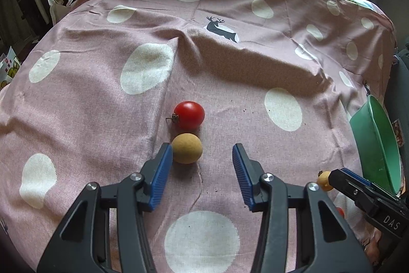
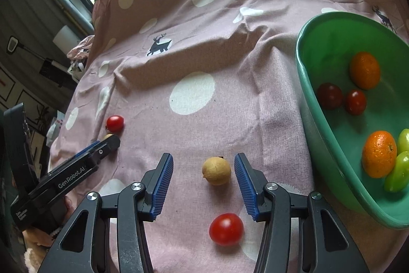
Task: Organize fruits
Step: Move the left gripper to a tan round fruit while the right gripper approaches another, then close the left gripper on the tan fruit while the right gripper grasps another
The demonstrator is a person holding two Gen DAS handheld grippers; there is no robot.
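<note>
On the cloth [image 2: 204,47] two fruit pairs lie well apart. The left tomato [image 1: 189,115] lies just behind the left longan [image 1: 186,148]. To the right, another longan [image 2: 216,170] lies behind a tomato [image 2: 226,229]. The bowl [image 2: 311,94] stands farthest right, with fruits in it.

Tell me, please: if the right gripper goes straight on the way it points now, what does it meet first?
Most likely the small tan fruit, which lies on the cloth between the open fingers of the right gripper, nearer the right one. Depth is hard to judge.
</note>
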